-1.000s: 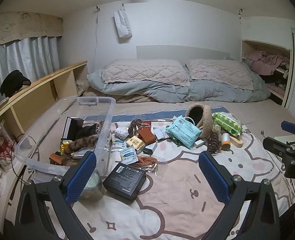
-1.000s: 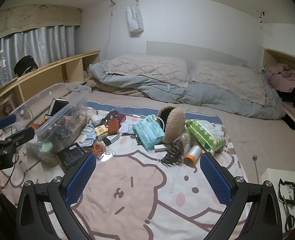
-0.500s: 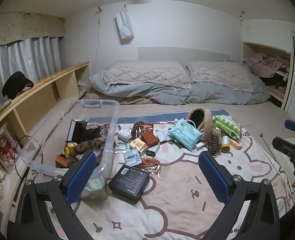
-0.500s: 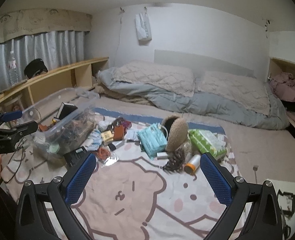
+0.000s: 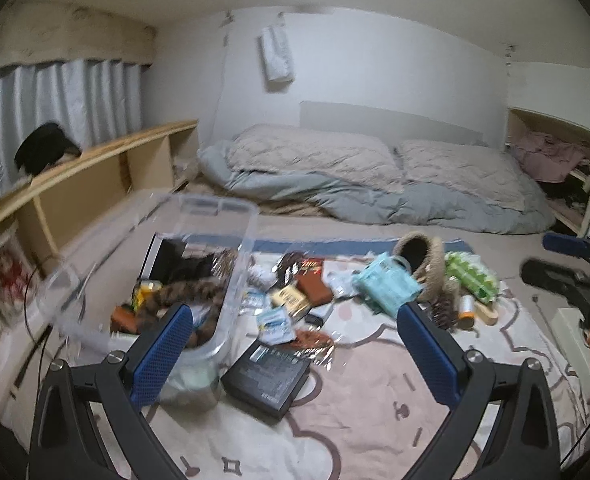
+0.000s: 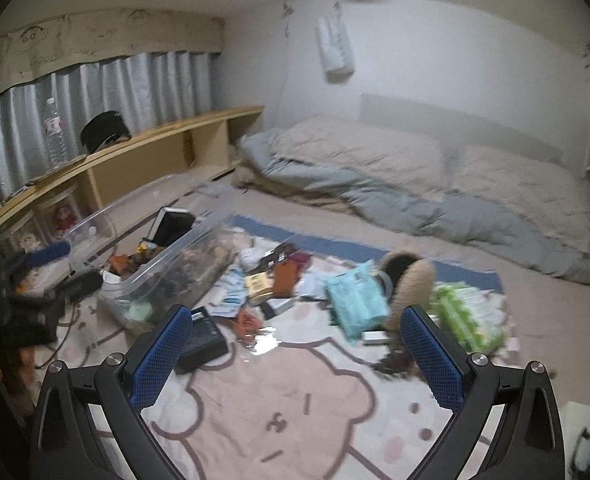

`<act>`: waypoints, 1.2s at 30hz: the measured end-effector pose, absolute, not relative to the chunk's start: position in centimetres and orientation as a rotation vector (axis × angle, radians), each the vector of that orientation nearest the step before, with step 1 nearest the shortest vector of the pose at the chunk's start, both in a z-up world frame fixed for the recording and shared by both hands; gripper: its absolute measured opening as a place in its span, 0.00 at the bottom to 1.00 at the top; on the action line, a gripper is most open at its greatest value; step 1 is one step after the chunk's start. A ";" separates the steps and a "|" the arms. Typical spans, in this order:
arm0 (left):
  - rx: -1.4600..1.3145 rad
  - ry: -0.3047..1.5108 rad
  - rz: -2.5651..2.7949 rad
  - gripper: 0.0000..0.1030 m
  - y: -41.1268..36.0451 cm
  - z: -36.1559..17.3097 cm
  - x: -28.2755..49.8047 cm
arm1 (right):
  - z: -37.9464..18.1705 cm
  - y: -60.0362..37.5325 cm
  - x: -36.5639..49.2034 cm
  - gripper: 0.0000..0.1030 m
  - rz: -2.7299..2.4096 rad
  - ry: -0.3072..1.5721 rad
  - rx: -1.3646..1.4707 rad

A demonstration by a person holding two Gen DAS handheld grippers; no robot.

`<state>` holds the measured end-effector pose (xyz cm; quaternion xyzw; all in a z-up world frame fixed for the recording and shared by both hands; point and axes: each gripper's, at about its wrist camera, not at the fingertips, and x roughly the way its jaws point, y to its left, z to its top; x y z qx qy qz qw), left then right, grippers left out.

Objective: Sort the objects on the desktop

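Left claw: the left gripper (image 5: 295, 350) was spread wide and empty, hovering over the blanket (image 5: 367, 412), with the black box (image 5: 267, 372) just below it.

Right claw: the right gripper (image 6: 295, 354) was likewise released, holding nothing.

Just changed: both cameras had swung over the last second and the pictures blurred; the clutter itself had not shifted.

Clear bin (image 5: 231, 280): at ten o'clock from the left gripper, already part-filled.

Loose things: teal pack (image 5: 387, 286), green pack (image 5: 471, 276) and furry pouch (image 5: 431, 264) lay at one o'clock, well apart from the bin.

Meaning: probably between picks; much sorting remained.
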<state>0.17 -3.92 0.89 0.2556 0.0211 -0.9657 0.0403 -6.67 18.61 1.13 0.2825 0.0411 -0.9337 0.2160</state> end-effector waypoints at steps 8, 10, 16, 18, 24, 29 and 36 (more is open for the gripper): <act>0.839 0.165 -2.812 0.99 -5.9 -4.0 0.2 | -4.4 12.5 -13.7 1.00 -2.459 0.109 0.949; 0.808 0.166 -2.794 0.97 -6.0 -5.1 0.6 | -5.8 11.0 -15.0 1.00 -2.415 0.141 0.999; 0.766 0.066 -2.807 0.96 -4.6 -8.2 0.9 | -9.7 7.2 -17.5 1.00 -2.277 0.118 1.098; 0.767 0.055 -2.816 0.96 -4.2 -9.1 0.8 | -10.6 6.2 -18.2 1.00 -2.240 0.096 1.123; 0.849 0.139 -2.773 0.86 -4.5 -12.0 -0.1 | -13.5 3.3 -20.0 0.81 -2.094 0.009 1.227; 0.876 0.045 -2.769 0.79 -3.8 -14.0 -0.7 | -17.3 1.3 -21.8 0.54 -1.941 -0.099 1.380; 0.905 0.006 -2.789 0.79 -3.6 -15.0 -0.7 | -18.2 -0.2 -25.1 0.49 -1.936 -0.166 1.398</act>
